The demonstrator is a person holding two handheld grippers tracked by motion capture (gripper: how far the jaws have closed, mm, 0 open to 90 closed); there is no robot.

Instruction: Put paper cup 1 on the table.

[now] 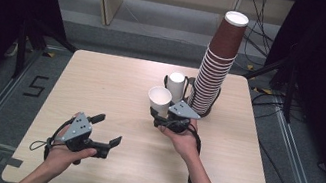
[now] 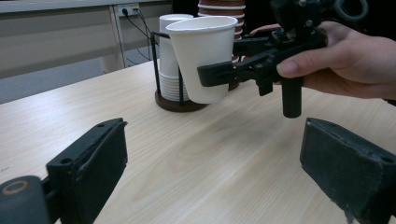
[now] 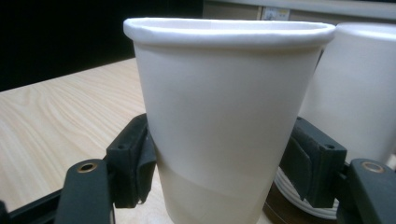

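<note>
Right gripper (image 1: 163,114): jaws closed on a white paper cup (image 1: 159,100), one pad on each flank of the lower half of the wall, as the right gripper view confirms (image 3: 224,116). The cup stands upright, mouth up, its long axis vertical, and appears held clear of the light wooden table (image 1: 116,83); in the left gripper view its base (image 2: 205,56) hangs above the tabletop. The wall looks slightly flattened at the rim under the grip.

Just behind the held cup: a black wire holder on a dark round base (image 2: 180,100), carrying a short stack of white paper cups (image 1: 175,86). Beside that stands a tall stack of brown paper cups (image 1: 216,65), leaning a little. The held cup is near the white stack but apart from it.

Left gripper (image 1: 108,131): jaws wide apart, nothing between them, pads bare in its own view (image 2: 93,163). It sits low over the near left part of the table, well apart from the cup.

Governing relation: from the open left gripper the cup lies ahead and towards the right hand, upright, with its free upper wall facing the left jaws. The right hand is the nearer, already holding it. Judgement: either the right hand sets the cup down on the bare table between the two grippers, or the left takes it; a sideways approach at mid-wall would suit, as a hard squeeze risks crushing the thin paper
</note>
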